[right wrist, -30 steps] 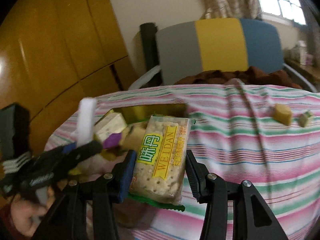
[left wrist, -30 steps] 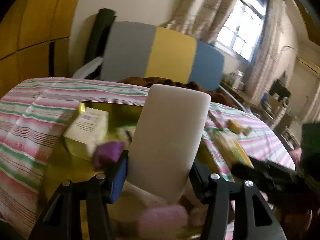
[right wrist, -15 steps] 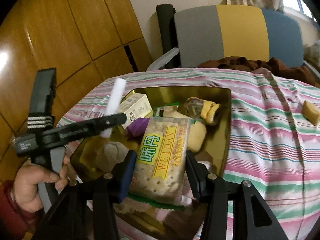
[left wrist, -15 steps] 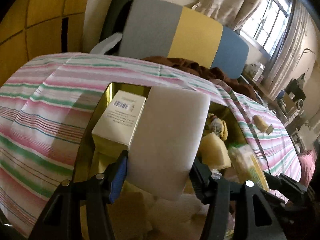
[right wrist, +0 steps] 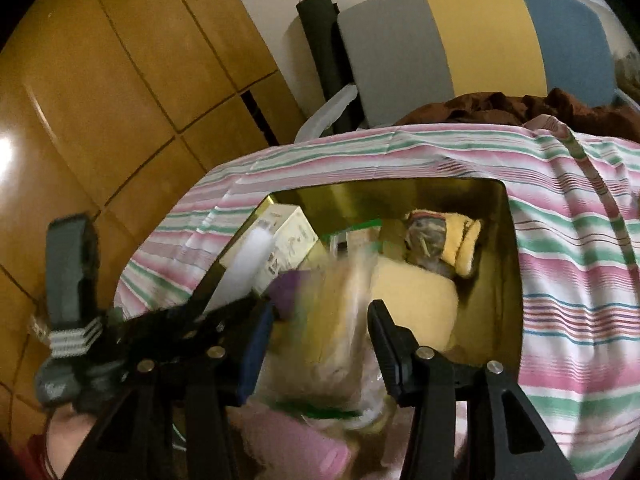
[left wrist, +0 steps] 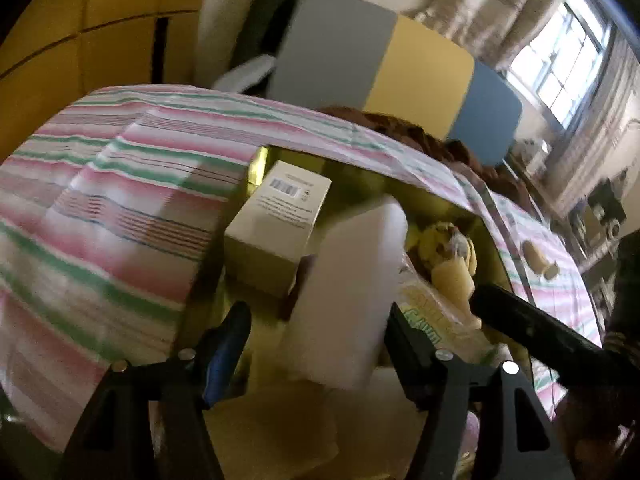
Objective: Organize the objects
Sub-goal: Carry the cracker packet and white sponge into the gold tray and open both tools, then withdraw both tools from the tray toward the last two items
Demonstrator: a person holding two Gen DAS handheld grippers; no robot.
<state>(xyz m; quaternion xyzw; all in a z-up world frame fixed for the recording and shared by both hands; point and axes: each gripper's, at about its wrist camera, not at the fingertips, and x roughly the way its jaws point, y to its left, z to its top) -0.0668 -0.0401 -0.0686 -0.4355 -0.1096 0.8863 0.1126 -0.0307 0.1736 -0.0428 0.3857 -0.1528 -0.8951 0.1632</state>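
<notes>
A gold box [right wrist: 448,194] on the striped tablecloth holds several items. In the left wrist view my left gripper [left wrist: 316,332] is open; the white sponge block [left wrist: 348,292] stands tilted between its fingers, touching the right one and apart from the left, over the box [left wrist: 360,184]. In the right wrist view my right gripper [right wrist: 320,332] is open; the cracker packet [right wrist: 340,328] is blurred between the spread fingers, dropping into the box. The left gripper [right wrist: 168,332] and sponge [right wrist: 244,268] show at left there.
The box holds a white carton [left wrist: 276,224], a yellow sponge [right wrist: 416,300], a yellow plush toy [right wrist: 444,240], a purple item [right wrist: 288,288] and a pink item [right wrist: 296,444]. Two small yellow pieces [left wrist: 536,256] lie on the cloth. A striped chair back [right wrist: 472,48] stands behind.
Both grippers have opened over the box. The white sponge has come loose and tilted in the left gripper. The cracker packet has slipped from the right gripper and is falling.
</notes>
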